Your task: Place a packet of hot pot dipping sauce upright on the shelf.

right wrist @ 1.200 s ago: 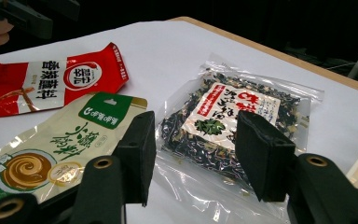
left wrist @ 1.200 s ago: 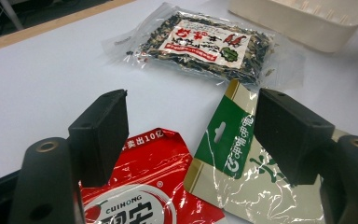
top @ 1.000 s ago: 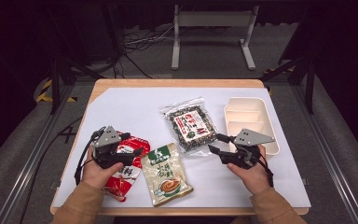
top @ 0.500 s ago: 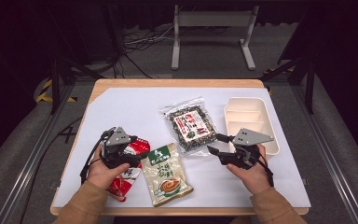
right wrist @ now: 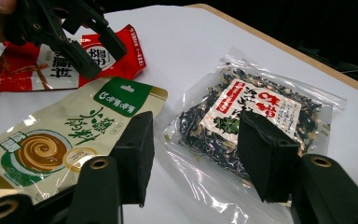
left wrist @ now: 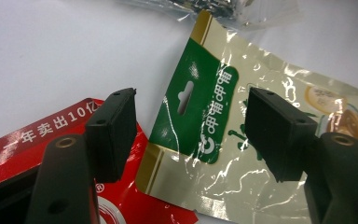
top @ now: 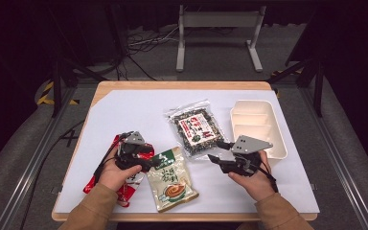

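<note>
A cream pouch with a green header [top: 172, 182] lies near the front of the table, next to a red pouch [top: 124, 191]. My left gripper [top: 153, 160] hangs low over the cream pouch's top left corner. In the left gripper view its jaws [left wrist: 189, 100] have just been closing and stand apart, with the green header [left wrist: 205, 116] below the gap and the red pouch [left wrist: 28, 140] under the left jaw; no pad presses on it. My right gripper [top: 214, 150] is open above the near corner of a clear bag of dark dried food [right wrist: 251, 112], with nothing between its pads.
A white compartment tray [top: 249, 129] stands at the right of the white mat, beyond my right hand. The clear bag [top: 196, 129] lies in the middle, just behind the cream pouch. The table's wooden edge [top: 182, 85] runs along the back.
My left gripper has moved right and down from over the red pouch to the cream pouch's top corner, and its jaws have narrowed a little. The right gripper has stayed put.
</note>
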